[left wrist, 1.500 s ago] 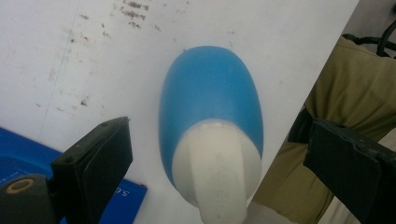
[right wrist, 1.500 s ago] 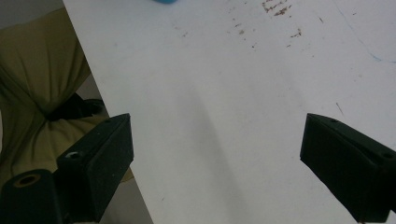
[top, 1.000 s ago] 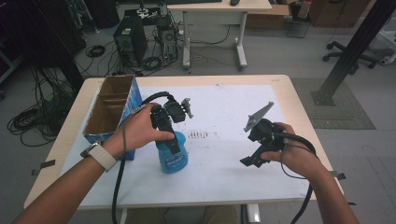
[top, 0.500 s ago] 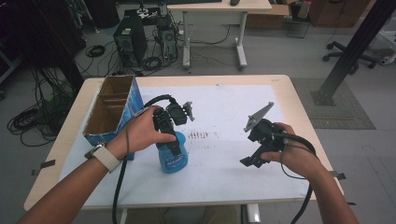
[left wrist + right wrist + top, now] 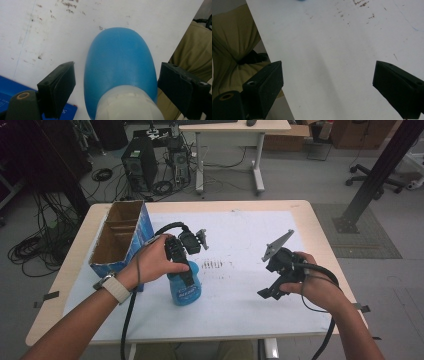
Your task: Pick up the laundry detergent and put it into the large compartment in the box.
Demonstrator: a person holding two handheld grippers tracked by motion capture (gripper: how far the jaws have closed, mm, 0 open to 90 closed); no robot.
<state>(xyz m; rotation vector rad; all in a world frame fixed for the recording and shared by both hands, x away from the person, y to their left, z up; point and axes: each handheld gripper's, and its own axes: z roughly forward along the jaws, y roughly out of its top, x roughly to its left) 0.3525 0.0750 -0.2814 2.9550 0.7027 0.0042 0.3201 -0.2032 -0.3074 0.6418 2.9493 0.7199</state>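
Left jaws: mine, spread wide, one pad on each side of the bottle's neck, neither touching it; a gap shows on both sides in the left gripper view.
Left gripper (image 5: 191, 281): held in my left hand (image 5: 155, 261), poised right over the bottle top, pointing down at the sheet.
Bottle (image 5: 120, 65): blue body, pale whitish cap end nearest my camera; stands upright on the sheet, left of centre, just beside the box. A label shows on its front in the high view; the print is too small to read.
Right jaws: mine, released and wide apart, nothing between them but bare sheet.
Right gripper (image 5: 268, 293): held in my right hand (image 5: 312, 287), low over the sheet's right half, well apart from the bottle; grey plate on top, cable trailing back along my forearm.
Sheet (image 5: 240, 240): white, covers most of the table, with a patch of small dark marks near its middle, between the two grippers.
Box (image 5: 120, 237): open cardboard with blue sides, inner dividers, at the table's left edge.
Table (image 5: 310, 212): pale wood, its rim bare around the sheet.
Watch (image 5: 116, 289): pale strap, on my left wrist.
Trousers (image 5: 234, 42): olive cloth, seen past the table's near edge.
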